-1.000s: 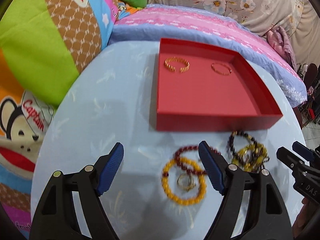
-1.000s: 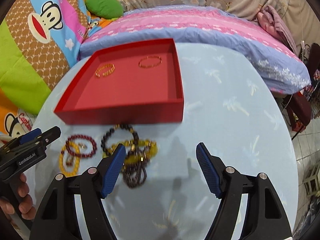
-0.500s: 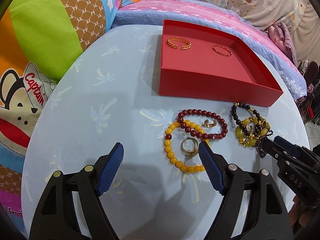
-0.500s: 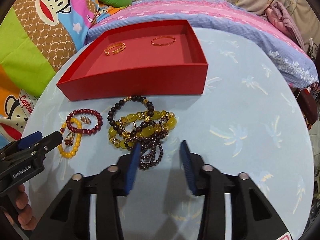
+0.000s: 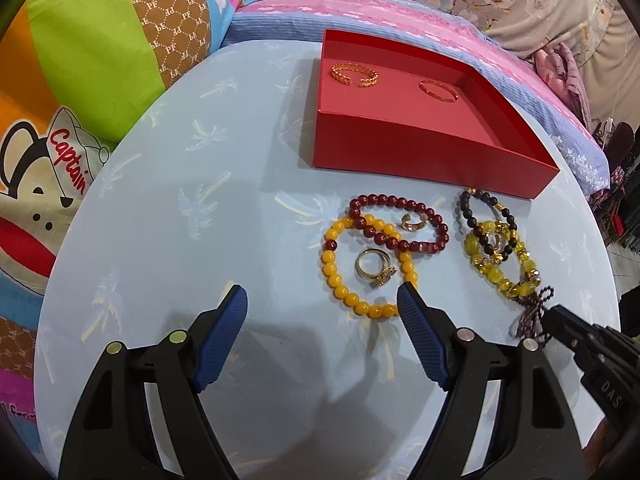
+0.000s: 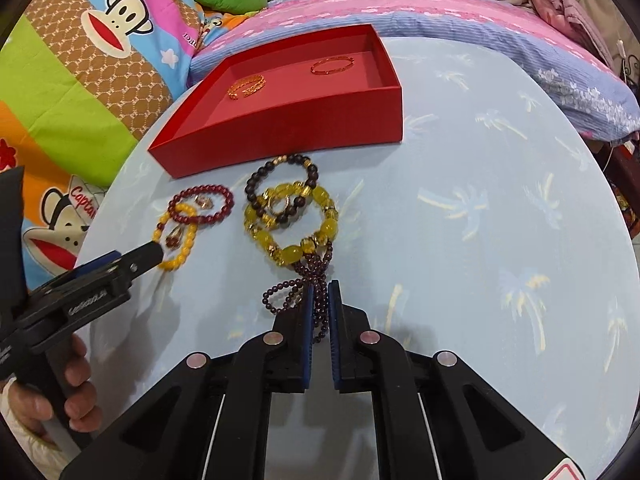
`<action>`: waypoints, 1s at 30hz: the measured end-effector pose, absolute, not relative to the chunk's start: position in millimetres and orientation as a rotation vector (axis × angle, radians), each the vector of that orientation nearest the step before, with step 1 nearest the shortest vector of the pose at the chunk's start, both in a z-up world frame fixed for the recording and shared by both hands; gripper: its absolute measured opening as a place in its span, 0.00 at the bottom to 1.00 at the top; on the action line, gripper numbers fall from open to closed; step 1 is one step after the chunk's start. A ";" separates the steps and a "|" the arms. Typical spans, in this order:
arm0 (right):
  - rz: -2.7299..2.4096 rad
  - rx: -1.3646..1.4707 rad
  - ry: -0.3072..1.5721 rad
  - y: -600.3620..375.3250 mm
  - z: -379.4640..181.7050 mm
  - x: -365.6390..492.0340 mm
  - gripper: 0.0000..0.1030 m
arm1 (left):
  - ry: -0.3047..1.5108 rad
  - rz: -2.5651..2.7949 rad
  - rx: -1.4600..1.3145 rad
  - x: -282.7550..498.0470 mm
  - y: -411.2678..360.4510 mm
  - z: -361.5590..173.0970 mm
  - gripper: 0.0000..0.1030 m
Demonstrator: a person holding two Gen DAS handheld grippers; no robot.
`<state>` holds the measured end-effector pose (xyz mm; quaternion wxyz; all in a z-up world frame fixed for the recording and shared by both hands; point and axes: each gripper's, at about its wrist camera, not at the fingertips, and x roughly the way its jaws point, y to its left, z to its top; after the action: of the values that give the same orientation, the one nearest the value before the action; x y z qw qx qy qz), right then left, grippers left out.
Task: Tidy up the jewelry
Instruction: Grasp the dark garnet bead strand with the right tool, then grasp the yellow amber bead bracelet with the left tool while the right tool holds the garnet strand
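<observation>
A red tray [image 5: 400,148] [image 6: 280,120] at the table's far side holds two gold bangles [image 5: 354,75] [image 5: 439,91]. In front of it lie a yellow bead bracelet [image 5: 340,284], a dark red bead bracelet [image 5: 400,224], two rings [image 5: 376,268] [image 5: 414,222], and a pile of a black bracelet [image 6: 280,184] and a chunky yellow bracelet [image 6: 296,240]. My right gripper [image 6: 319,292] is shut on a dark purple small-bead bracelet [image 6: 288,292] at the pile's near end. My left gripper [image 5: 320,300] is open and empty, just short of the yellow bracelet.
The round table [image 5: 200,200] has a pale blue palm-print cloth. Colourful cartoon bedding [image 5: 80,80] lies to the left and a pink and blue pillow [image 6: 440,12] lies behind the tray. The table edge curves off at the right [image 6: 600,200].
My right gripper moved forward and closed its jaws on the purple bead bracelet. My left gripper drew back and stayed open.
</observation>
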<state>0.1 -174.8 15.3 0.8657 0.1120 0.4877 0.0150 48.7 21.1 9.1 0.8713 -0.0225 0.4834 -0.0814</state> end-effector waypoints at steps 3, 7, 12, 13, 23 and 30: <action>0.037 0.239 1.027 -173.6 15.6 -9.4 0.07 | 1.005 -0.187 -0.041 43.1 16.6 11.1 0.71; 0.033 0.247 1.023 -173.5 18.5 -17.8 0.07 | 0.997 -0.200 -0.024 36.9 10.4 13.2 0.71; 0.024 0.239 1.003 -173.2 22.6 -22.0 0.07 | 0.999 -0.184 -0.027 36.6 14.1 11.7 0.71; 0.025 0.240 1.002 -172.5 22.8 -22.3 0.07 | 1.000 -0.181 -0.031 36.7 15.7 11.0 0.71; 0.047 0.223 0.990 -160.7 23.8 -19.9 0.07 | 0.995 -0.160 -0.045 39.8 25.6 12.0 0.71; 0.046 0.226 0.989 -161.2 24.4 -15.9 0.07 | 1.006 -0.148 -0.038 49.0 28.7 4.8 0.54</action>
<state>-15.9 -161.2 24.4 0.8739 0.1080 0.4734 0.0219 49.0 28.7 4.8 0.8734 -0.0182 0.4815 -0.0707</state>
